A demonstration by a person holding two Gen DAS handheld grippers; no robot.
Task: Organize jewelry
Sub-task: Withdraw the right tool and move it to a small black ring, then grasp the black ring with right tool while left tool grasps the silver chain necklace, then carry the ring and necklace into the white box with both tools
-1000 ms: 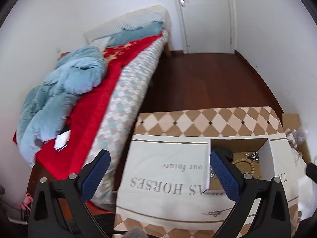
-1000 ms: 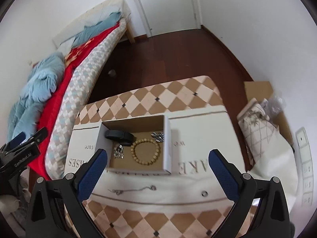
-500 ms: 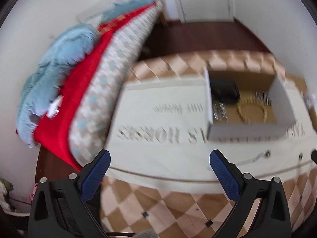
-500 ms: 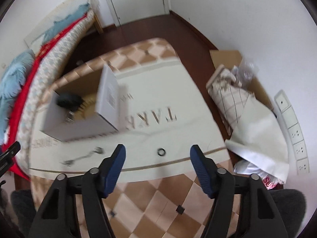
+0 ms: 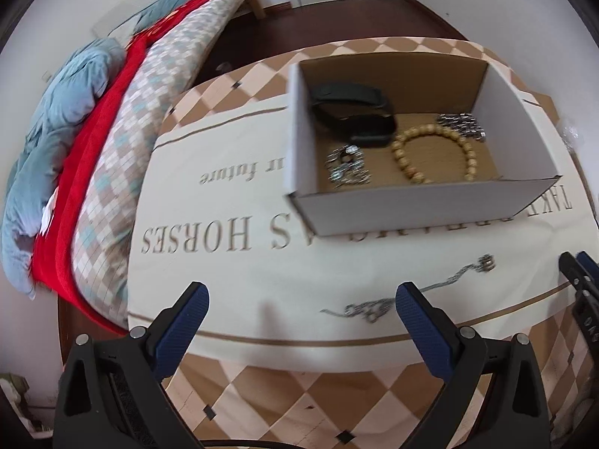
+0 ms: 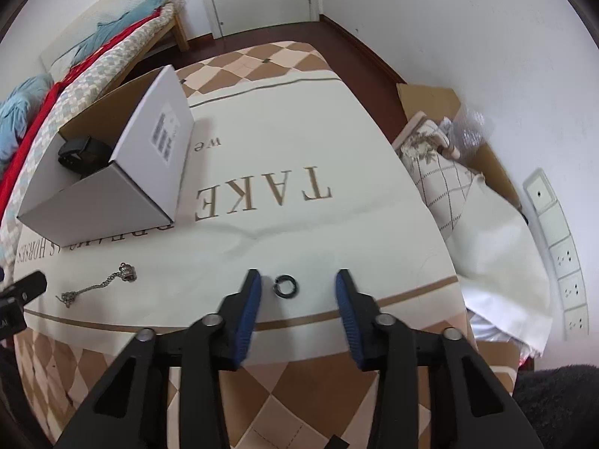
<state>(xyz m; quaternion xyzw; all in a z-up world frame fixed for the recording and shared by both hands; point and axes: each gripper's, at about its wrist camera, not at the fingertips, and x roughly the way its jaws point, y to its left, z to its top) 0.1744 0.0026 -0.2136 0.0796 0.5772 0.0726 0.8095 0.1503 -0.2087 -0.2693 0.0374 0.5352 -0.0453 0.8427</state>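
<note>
A white cardboard box (image 5: pixel 419 205) stands on the table and holds a black band (image 5: pixel 352 112), a wooden bead bracelet (image 5: pixel 434 153) and silver pieces (image 5: pixel 346 166). The box also shows in the right wrist view (image 6: pixel 112 172). A silver chain (image 5: pixel 415 292) lies on the cloth in front of the box, also in the right wrist view (image 6: pixel 97 282). A small black ring (image 6: pixel 285 285) lies between the fingers of my right gripper (image 6: pixel 297 288), which is open. My left gripper (image 5: pixel 299 307) is open and empty, just short of the chain.
The table wears a cream cloth (image 5: pixel 224 224) with printed letters over a diamond-pattern cover. A bed (image 5: pixel 112 112) with red and blue bedding stands to the left. Bags and cardboard (image 6: pixel 449 172) lie on the floor to the right, by wall sockets (image 6: pixel 561 247).
Both grippers have tilted down and come low over the table's near edge. The right gripper's jaws have narrowed and now stand on either side of the black ring.
</note>
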